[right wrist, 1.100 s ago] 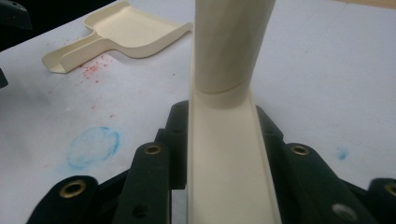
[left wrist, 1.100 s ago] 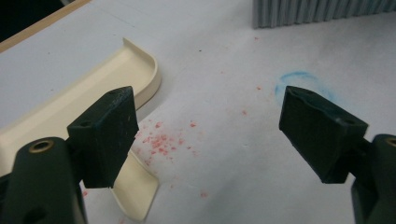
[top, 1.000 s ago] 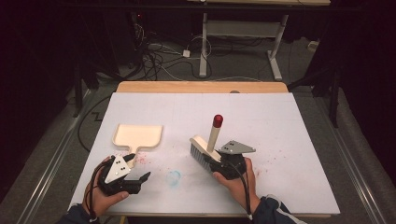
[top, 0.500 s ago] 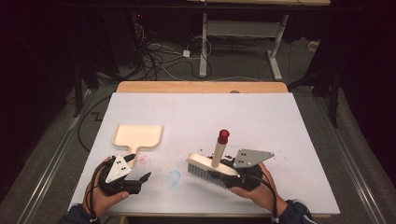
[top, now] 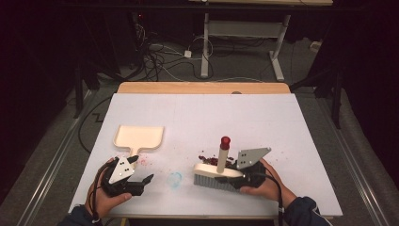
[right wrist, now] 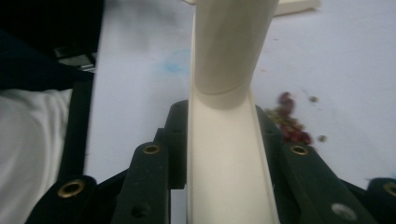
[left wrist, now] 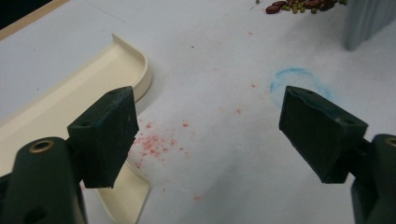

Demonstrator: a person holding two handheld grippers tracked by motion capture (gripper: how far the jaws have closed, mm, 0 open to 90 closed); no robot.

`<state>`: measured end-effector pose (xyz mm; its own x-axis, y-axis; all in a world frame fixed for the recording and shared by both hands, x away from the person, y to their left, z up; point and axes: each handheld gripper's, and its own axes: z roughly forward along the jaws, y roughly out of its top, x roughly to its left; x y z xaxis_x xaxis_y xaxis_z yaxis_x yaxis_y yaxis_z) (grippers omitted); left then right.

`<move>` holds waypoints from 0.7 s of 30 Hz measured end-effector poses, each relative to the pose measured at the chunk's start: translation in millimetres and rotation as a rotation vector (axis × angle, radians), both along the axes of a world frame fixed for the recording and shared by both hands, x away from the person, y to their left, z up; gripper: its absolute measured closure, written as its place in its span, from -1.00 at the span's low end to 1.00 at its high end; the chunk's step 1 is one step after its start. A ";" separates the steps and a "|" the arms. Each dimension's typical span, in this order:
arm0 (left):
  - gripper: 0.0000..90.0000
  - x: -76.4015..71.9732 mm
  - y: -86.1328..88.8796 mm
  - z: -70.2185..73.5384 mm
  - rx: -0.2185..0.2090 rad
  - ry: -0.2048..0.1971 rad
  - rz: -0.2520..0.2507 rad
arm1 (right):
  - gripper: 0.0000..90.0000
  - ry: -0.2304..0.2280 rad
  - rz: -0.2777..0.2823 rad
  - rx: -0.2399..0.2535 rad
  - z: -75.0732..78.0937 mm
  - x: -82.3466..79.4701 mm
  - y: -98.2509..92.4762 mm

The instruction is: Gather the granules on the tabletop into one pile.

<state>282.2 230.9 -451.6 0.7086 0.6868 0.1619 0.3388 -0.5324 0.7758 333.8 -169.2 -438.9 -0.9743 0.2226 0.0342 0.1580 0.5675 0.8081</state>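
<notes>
White table (top: 282,122); right tongs (top: 244,175) clamp cream, red-tipped brush (top: 221,167); left tongs (top: 139,181) wide, empty.

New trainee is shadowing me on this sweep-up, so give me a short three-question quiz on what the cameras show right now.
1. True or false: the right gripper is shut on the brush.
2. Which is nearer the left gripper: A) the dustpan, B) the pile of beans, C) the table's far edge?
3. Fill in: the left gripper's jaws stand ____, with nothing between them.

Key
1. True: the right gripper view shows its jaws clamped on the brush's cream back.
2. A: the dustpan's handle lies just beside it; the beans lie by the brush.
3. Open.
</notes>
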 end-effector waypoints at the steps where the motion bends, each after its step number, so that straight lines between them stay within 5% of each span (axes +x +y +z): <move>1: -0.57 0.0 -0.4 -0.1 0.001 0.000 -0.002 | 0.49 0.003 -0.011 -0.006 0.3 6.0 -0.7; 7: -0.57 0.3 -1.3 -0.7 0.002 0.004 -0.004 | 0.49 -0.006 -0.030 0.004 0.3 28.8 -3.2; 15: -0.57 -0.5 -1.5 -0.8 0.005 0.003 -0.004 | 0.49 -0.057 -0.067 0.020 11.2 29.0 -7.0; 21: -0.57 -1.4 -0.2 0.0 -0.001 0.000 0.000 | 0.49 -0.154 -0.217 0.112 33.9 14.6 -32.3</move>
